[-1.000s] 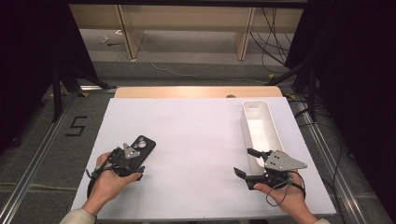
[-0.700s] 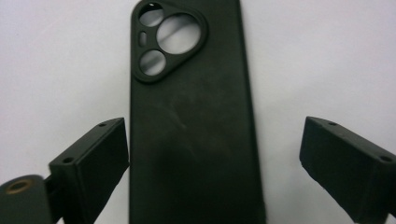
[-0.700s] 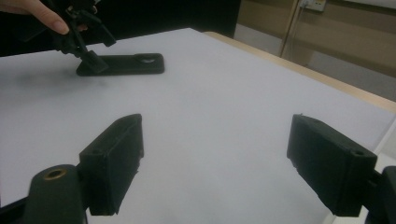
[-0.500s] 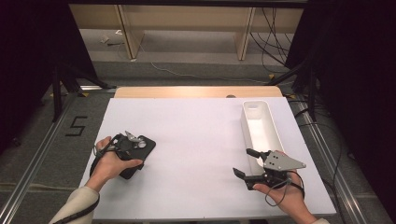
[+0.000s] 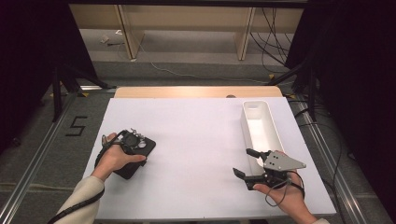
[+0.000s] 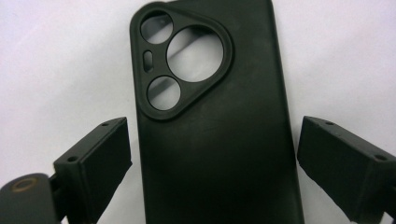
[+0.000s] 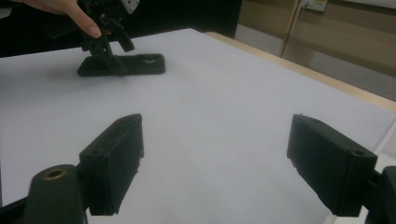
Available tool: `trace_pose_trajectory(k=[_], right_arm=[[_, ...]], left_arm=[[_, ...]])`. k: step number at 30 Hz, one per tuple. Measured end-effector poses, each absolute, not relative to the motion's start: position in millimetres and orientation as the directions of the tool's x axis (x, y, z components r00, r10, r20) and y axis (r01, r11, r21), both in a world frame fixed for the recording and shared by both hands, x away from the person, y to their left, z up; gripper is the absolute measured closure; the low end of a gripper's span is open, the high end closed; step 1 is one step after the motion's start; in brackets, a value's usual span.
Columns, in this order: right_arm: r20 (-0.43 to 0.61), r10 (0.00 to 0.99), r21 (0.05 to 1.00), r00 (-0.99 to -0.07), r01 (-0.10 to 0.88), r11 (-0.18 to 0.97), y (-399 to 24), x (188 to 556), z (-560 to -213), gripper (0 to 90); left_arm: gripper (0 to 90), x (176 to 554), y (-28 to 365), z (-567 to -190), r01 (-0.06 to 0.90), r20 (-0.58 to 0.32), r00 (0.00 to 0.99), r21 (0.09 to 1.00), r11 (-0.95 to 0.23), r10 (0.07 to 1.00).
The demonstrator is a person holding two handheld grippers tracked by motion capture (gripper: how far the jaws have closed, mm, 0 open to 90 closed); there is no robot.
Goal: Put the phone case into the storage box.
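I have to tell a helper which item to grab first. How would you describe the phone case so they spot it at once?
On the white table, look to its left part, where the left gripper hangs over it. The phone case lies flat there between the open jaws: black, with a rounded three-cornered camera cutout, unlike the long white tray at the right.

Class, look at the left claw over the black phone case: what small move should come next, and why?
Probably close the left claw on the phone case. Its jaws stand on either side of the case with gaps showing, so nothing is gripped yet. The case lies flat on the white table, and the right claw waits open.
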State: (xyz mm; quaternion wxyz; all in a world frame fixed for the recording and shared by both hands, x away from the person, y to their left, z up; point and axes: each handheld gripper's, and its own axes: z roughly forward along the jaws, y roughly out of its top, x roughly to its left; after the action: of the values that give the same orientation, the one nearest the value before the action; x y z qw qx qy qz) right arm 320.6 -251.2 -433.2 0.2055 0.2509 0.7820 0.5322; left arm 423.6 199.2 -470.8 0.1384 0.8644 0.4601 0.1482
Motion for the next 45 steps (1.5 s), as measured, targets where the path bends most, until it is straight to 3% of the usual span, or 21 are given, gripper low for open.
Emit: trace_pose_trajectory(k=[31, 45], right_arm=[[-0.054, 0.603, 0.933, -0.796, 0.174, 0.314, -249.6, 320.4, -434.0, 19.7], [-0.055, 0.601, 0.933, -0.797, 0.174, 0.315, -249.2, 320.2, -434.2, 19.7]], left_arm=[[10.9, 434.8, 211.3, -475.8, 0.822, -0.017, 0.49, 0.342, -0.455, 0.872], [12.0, 437.2, 210.6, -474.7, 0.835, -0.027, 0.479, 0.321, -0.446, 0.877]])
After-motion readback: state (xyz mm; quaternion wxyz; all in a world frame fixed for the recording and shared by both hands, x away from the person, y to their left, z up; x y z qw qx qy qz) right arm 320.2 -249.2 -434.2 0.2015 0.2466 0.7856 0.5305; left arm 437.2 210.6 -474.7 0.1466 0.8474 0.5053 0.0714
